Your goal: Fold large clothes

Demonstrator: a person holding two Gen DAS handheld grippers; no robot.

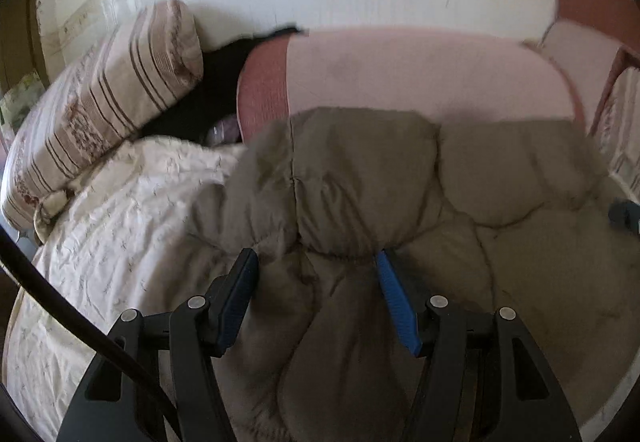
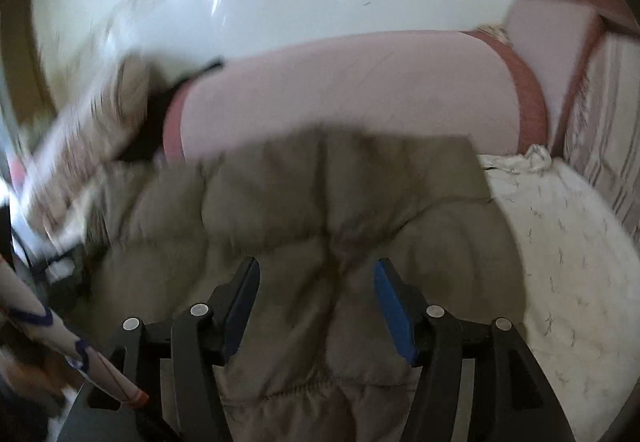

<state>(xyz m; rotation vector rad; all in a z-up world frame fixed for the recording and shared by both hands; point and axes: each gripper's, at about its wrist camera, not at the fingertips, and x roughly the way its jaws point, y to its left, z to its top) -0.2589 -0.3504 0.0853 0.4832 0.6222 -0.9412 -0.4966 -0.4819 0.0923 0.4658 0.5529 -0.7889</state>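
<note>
1. We see the padded olive-grey jacket [image 1: 360,181] lying on the bed's white quilt [image 1: 120,209], before a pink pillow [image 1: 400,73].
2. Our left tool [image 1: 316,262] stands open over its folds.
3. Our right tool [image 2: 316,270] gapes likewise, gripping nothing.

We hold two matching tools. Our left hand-held gripper [image 1: 316,262] has matte black angular arms with round silver pivot screws, and blue ribbed pads line its fingers [image 1: 398,306]. A black cable [image 1: 80,326] curves past it. Our right hand-held gripper [image 2: 316,270] is the same: black frame, silver screws, blue pads [image 2: 394,312].
</note>
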